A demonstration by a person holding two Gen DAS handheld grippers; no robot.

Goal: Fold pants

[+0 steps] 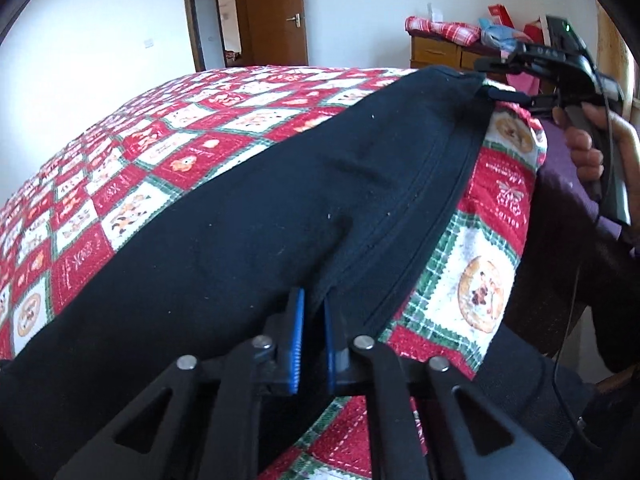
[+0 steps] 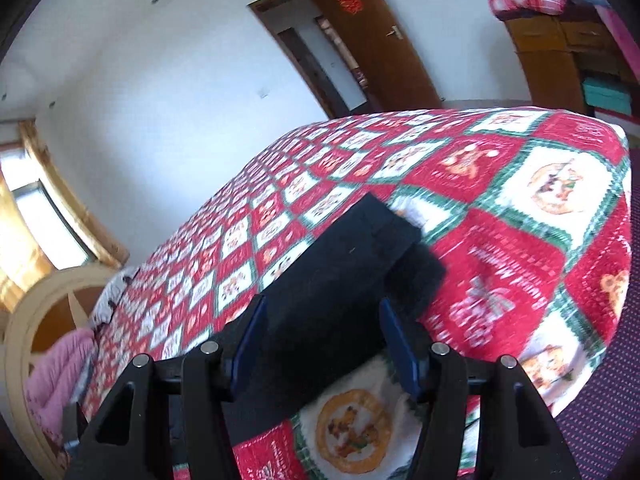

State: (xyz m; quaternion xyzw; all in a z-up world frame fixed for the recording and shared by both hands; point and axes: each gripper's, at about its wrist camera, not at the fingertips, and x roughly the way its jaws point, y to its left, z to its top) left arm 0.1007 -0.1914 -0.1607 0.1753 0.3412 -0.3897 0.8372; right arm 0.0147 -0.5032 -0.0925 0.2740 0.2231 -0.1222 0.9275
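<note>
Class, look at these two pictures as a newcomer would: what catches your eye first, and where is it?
First, the loud red, white and green checked quilt covering the whole bed. Then the black pants, lying across it near the bed's edge. Close up, the left tongs pinch the pants' fabric; the right tongs straddle them, open.

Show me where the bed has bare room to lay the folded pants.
Free: the quilt between the pants and the far edge toward the door. Crowded: the near edge, where both tools work, left tool and right tool.

Black linkage arms with silver rivets carry ribbed blue fingers
</note>
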